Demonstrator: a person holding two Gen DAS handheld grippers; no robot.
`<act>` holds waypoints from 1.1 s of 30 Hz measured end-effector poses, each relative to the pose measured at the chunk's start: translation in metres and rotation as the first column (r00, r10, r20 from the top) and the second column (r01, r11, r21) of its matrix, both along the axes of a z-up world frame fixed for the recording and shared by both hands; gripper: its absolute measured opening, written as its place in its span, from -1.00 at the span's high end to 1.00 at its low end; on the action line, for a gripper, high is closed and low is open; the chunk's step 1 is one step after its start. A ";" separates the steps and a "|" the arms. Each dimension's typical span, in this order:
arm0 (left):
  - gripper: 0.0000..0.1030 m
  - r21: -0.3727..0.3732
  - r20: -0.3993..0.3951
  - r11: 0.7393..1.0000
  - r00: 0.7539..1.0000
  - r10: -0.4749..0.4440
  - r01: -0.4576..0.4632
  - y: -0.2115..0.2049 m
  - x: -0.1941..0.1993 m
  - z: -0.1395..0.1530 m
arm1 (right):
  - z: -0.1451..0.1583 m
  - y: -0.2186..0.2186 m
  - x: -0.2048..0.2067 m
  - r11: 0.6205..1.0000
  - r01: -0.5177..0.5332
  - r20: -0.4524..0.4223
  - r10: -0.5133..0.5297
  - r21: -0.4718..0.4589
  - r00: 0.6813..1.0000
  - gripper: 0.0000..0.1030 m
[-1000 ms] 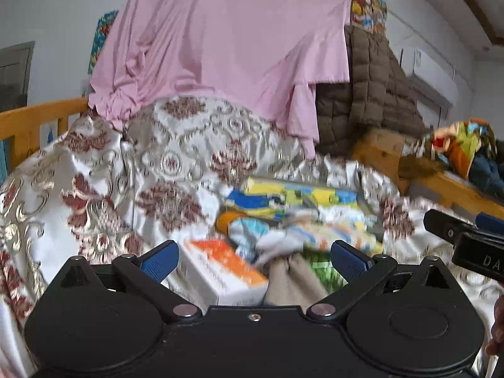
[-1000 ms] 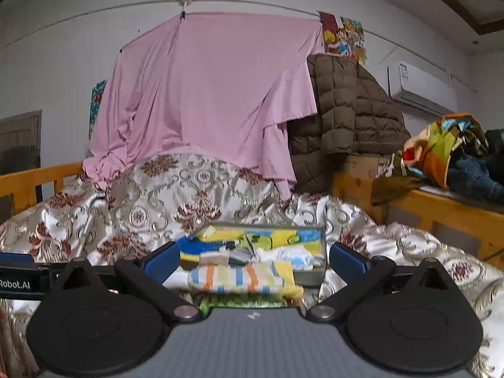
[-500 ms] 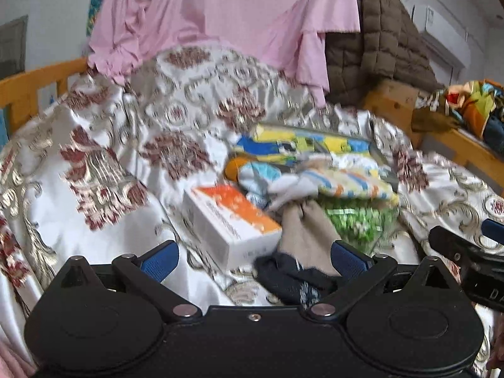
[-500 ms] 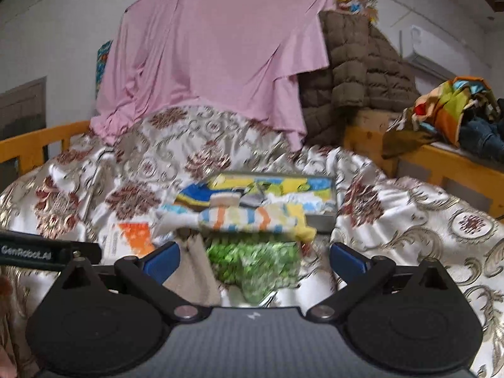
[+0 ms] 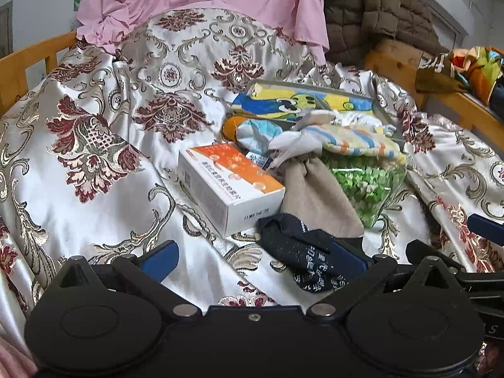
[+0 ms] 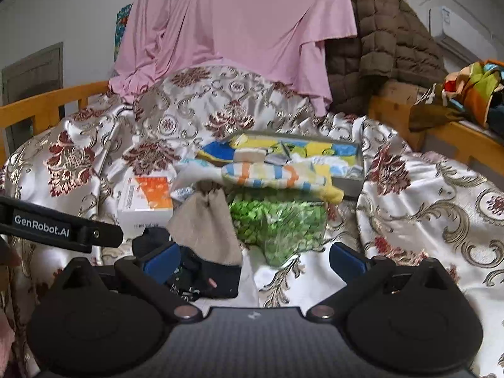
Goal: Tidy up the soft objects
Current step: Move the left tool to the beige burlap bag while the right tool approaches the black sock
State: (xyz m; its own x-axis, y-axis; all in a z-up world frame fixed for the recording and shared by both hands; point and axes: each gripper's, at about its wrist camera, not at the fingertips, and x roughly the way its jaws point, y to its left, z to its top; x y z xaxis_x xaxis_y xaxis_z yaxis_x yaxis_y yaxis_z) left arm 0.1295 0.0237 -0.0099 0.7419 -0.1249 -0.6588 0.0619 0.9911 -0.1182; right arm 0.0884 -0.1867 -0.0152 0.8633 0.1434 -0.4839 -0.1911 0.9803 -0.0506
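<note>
A pile of soft things lies on the satin bedspread (image 5: 94, 189): a dark sock with white lettering (image 5: 302, 252), a beige cloth pouch (image 5: 318, 195), a striped sock (image 5: 356, 143), a green-patterned bag (image 5: 365, 186) and a tray of colourful cloths (image 5: 308, 100). My left gripper (image 5: 252, 260) is open, just short of the dark sock, its right finger touching it. My right gripper (image 6: 252, 260) is open, over the dark sock (image 6: 201, 271) and the beige pouch (image 6: 204, 230); the green bag (image 6: 280, 220) lies ahead.
An orange-and-white carton (image 5: 230, 186) lies left of the pouch. A pink sheet (image 6: 239, 31) and a brown quilted coat (image 6: 387, 41) hang behind. Wooden bed rails (image 6: 47, 107) run on both sides. Colourful clothes (image 6: 472, 88) are heaped at the right.
Both grippers have tilted down and moved closer to the pile. The dark sock, unseen a second ago, now lies between the fingers. Both stay open.
</note>
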 end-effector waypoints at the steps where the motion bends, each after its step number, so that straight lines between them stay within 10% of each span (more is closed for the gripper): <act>1: -0.98 0.002 -0.004 1.000 1.000 0.001 -0.001 0.000 0.000 0.000 | -0.001 0.001 0.001 1.000 -0.004 -0.007 0.004 -0.001 1.000 -0.99; 33: -0.98 0.001 -0.076 1.000 0.997 -0.007 0.007 0.003 0.018 -0.009 | -0.022 0.017 0.015 0.986 -0.153 -0.144 0.162 0.069 0.976 -0.99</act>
State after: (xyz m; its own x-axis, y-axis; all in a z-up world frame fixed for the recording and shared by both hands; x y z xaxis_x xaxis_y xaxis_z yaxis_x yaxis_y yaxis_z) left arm 0.1477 0.0264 -0.0185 0.6889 -0.1291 -0.7133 0.0600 0.9908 -0.1214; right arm 0.1035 -0.1701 -0.0371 0.7466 0.3027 -0.5925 -0.3445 0.9377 0.0450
